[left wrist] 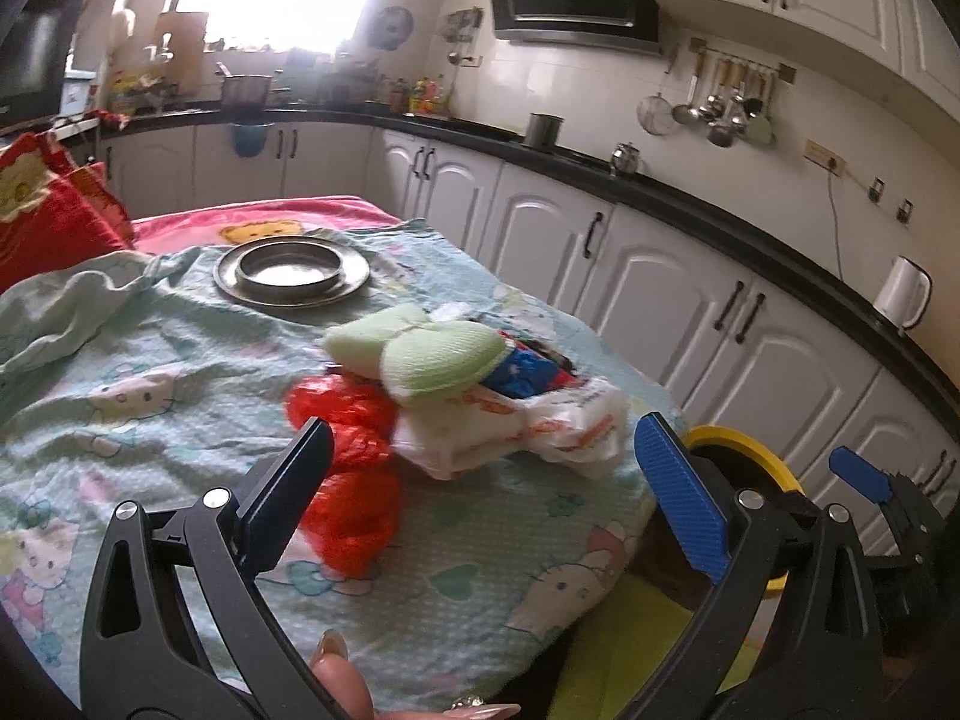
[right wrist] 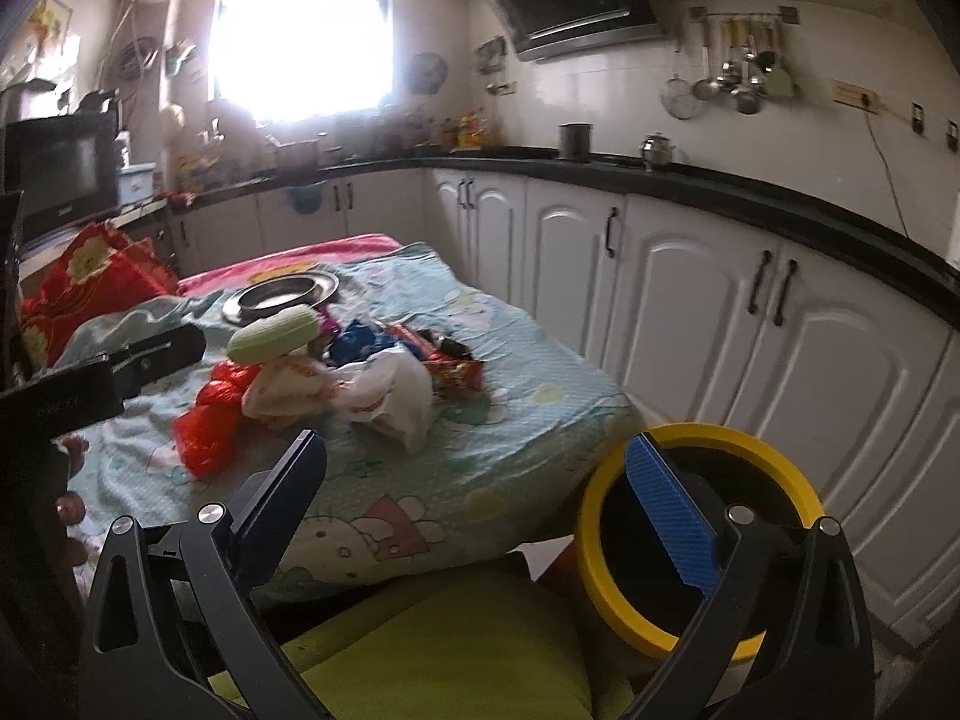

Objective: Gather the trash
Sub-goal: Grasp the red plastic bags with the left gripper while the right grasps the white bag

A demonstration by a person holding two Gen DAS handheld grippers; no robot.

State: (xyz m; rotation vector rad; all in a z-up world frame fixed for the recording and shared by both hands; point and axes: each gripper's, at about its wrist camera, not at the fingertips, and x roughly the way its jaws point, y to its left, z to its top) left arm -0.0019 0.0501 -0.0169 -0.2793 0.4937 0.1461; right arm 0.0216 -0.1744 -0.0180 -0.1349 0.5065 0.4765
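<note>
A heap of trash lies on the cartoon-print tablecloth (left wrist: 150,420): a crumpled red plastic bag (left wrist: 348,468), a white printed bag (left wrist: 528,426), a pale green sponge-like roll (left wrist: 420,354) on top, and a blue wrapper (left wrist: 522,372). My left gripper (left wrist: 486,480) hangs open just in front of the red bag, holding nothing. My right gripper (right wrist: 480,504) is open and empty off the table's near corner, with the heap's white bag (right wrist: 384,390) and red bag (right wrist: 210,414) ahead. A yellow-rimmed black bin (right wrist: 702,534) stands on the floor behind its right fingertip.
A steel plate with a bowl (left wrist: 292,270) sits at the table's far end, beside a red pillow (left wrist: 54,222). White cabinets (left wrist: 660,300) under a black counter run close along the right. A lime-green seat (right wrist: 450,648) is below the near edge.
</note>
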